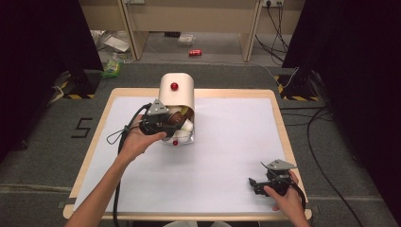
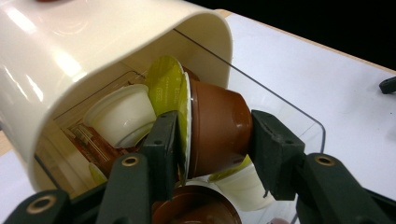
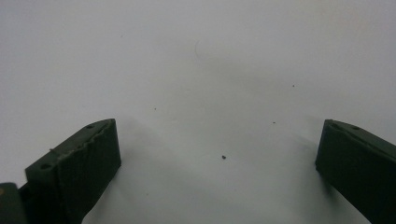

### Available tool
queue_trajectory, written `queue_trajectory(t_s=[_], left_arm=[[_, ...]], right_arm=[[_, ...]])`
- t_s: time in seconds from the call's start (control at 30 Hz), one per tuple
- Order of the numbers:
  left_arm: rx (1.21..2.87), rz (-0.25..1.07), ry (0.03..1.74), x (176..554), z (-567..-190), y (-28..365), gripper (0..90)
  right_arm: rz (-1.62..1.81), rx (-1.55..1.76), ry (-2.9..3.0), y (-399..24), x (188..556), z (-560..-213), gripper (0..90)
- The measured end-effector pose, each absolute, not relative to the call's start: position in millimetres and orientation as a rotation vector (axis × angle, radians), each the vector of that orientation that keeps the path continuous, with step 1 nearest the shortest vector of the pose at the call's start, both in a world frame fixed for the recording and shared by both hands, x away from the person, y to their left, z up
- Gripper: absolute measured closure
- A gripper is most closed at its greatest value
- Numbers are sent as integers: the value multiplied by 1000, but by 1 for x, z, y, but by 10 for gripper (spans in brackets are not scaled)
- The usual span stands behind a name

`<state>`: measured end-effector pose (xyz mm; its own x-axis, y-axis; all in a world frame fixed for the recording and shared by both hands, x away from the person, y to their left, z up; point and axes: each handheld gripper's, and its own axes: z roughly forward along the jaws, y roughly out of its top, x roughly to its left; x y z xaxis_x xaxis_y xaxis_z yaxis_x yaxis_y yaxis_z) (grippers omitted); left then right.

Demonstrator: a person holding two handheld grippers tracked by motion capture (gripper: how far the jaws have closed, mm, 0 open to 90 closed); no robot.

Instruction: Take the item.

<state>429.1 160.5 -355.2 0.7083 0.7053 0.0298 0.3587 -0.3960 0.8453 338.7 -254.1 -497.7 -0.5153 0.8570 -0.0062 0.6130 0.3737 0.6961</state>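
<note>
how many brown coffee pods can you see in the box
2. One brown pod is clamped in the left hand-held gripper at the mouth of the cream box; another brown pod lies just below it. More may be hidden deeper inside.

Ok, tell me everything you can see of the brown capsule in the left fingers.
The brown capsule is a small glossy plastic-looking cup with a pale, yellow-green rimmed lid. It lies on its side at the mouth of the cream dispenser, above other capsules. The left gripper is shut on it, one pad on the lid, the other on its base.

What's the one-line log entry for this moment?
left tongs: shut on brown capsule | capsule: inside cream container | right tongs: open over table
</note>
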Motion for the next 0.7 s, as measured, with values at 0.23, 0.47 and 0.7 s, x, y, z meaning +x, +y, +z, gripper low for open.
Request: queue_trajectory(t_s=[0.23, 0.47, 0.7], left_arm=[[2006, 484, 801, 424, -348, 164, 532], [1998, 485, 800, 420, -342, 174, 531], [1982, 501, 811, 416, -336, 189, 531]], right_arm=[[916, 1281, 2271, -254, 339, -498, 5], [916, 1280, 2271, -254, 339, -498, 5], [916, 1280, 2271, -254, 339, -498, 6]])
